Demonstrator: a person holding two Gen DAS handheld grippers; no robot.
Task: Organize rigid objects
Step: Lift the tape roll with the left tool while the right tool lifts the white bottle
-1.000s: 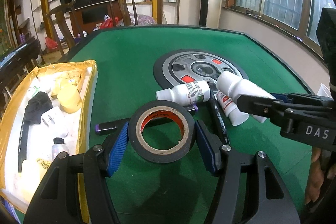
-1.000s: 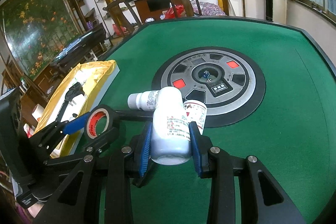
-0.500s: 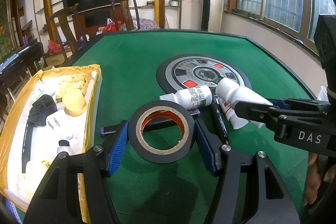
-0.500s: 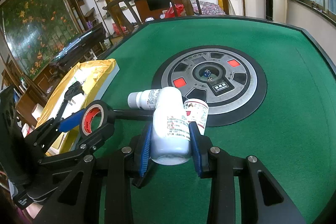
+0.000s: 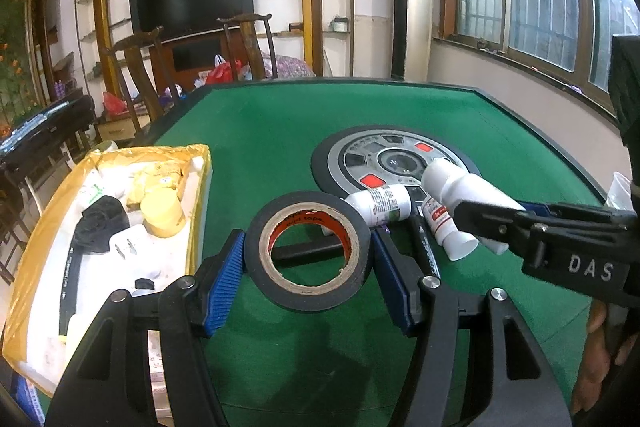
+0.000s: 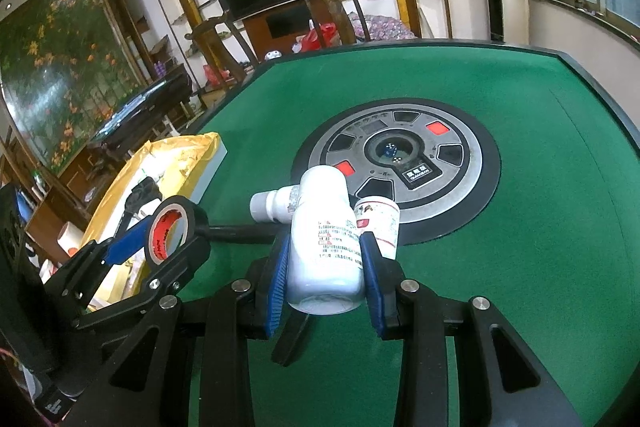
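Left gripper (image 5: 306, 263) pads clamp the black tape roll (image 5: 308, 251) across its outer rim, jaws about half open, roll clear of the felt; right gripper (image 6: 325, 269) is closed narrow on the big white bottle (image 6: 324, 239), side-on so the blue pads bite its straight wall. Both loads hang over the table's (image 5: 260, 131) near-middle, just this side of the round centre panel (image 6: 452, 163), where two small bottles (image 5: 380, 201) and a dark marker (image 5: 426, 251) lie. Likely destination: the yellow-lined tray (image 5: 36, 251) at the left edge, already part-filled.

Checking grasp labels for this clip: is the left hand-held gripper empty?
No, the left hand-held gripper is clamped on a black tape roll, its blue pads pressing the roll's outer rim on both sides.
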